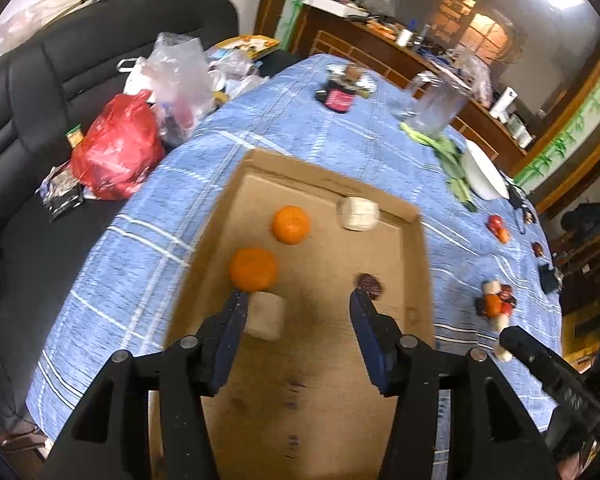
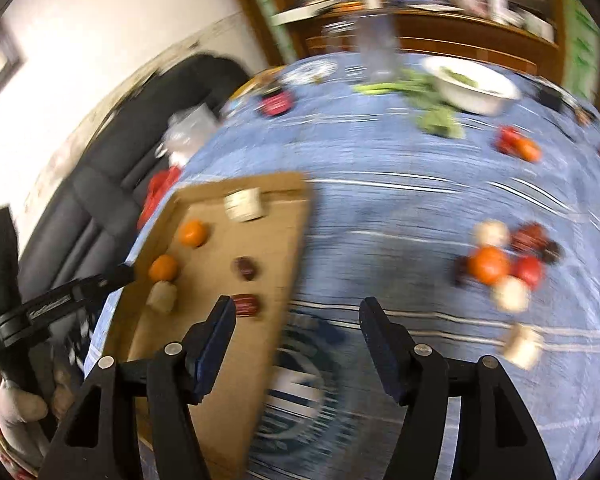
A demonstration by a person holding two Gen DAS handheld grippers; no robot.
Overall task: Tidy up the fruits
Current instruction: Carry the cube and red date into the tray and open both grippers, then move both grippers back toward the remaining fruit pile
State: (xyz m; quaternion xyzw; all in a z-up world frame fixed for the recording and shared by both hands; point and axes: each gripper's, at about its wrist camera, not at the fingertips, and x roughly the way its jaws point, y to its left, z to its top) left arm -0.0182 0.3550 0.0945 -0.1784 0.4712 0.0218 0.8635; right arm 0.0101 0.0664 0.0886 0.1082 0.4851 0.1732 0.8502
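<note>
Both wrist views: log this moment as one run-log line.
left gripper: open, empty, over cardboard tray | right gripper: open, empty, at tray edge | tray: two oranges, pale pieces, dark fruits | fruit pile: on blue tablecloth

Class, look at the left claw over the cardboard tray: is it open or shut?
Open. In the left wrist view the left claw has its fingers spread wide above the cardboard tray, with bare cardboard between them and nothing gripped.

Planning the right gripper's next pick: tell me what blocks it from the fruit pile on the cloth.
Nothing visible does. The right gripper is open above bare blue tablecloth, and the fruit pile lies ahead to its right with only cloth between.
</note>
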